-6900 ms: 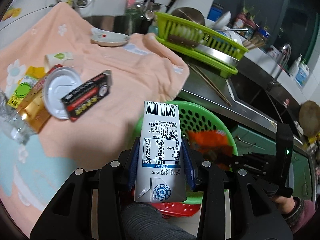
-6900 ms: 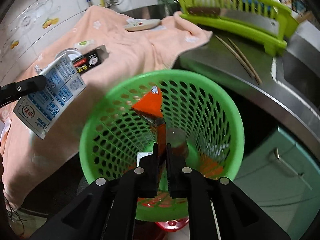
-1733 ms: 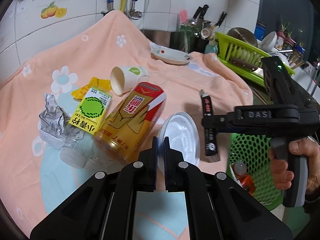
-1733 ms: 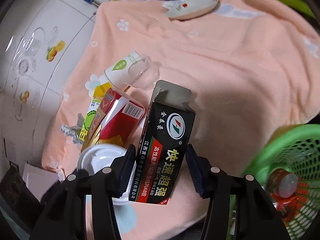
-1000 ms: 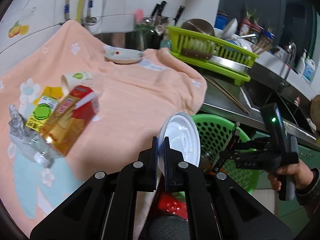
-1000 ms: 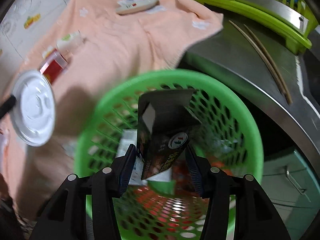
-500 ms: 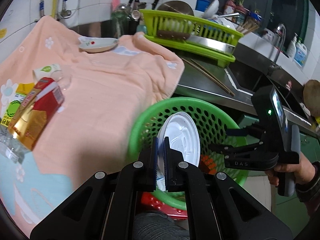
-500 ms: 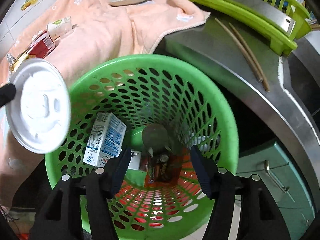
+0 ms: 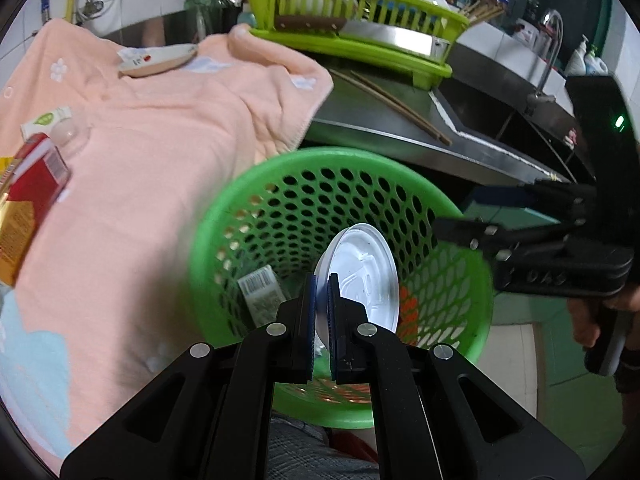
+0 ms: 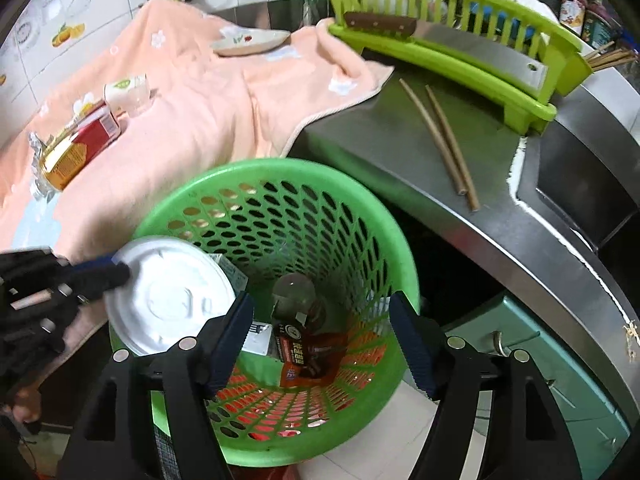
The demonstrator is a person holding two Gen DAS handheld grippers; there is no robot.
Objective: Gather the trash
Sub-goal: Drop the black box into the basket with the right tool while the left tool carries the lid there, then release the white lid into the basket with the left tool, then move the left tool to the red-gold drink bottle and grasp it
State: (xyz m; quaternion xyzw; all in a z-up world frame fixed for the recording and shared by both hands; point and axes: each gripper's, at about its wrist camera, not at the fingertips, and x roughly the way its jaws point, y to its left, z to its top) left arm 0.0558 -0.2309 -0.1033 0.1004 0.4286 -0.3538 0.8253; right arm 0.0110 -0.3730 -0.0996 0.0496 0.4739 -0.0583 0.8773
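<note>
Left gripper (image 9: pixel 321 280), clamped on white lid (image 9: pixel 362 276), hovers over green basket (image 9: pixel 256 184); next, release. Right gripper (image 10: pixel 322 316) gapes empty.

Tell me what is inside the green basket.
Inside the green basket: a bottle on a dark box, and a white carton. The white lid, gripped by the left gripper, covers the rest.

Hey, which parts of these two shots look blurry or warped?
Left wrist view: red carton at the left edge is motion-smeared; white lid stays sharp. Right wrist view: fisheye bends the steel counter into a curve; the green basket rim is slightly soft.
</note>
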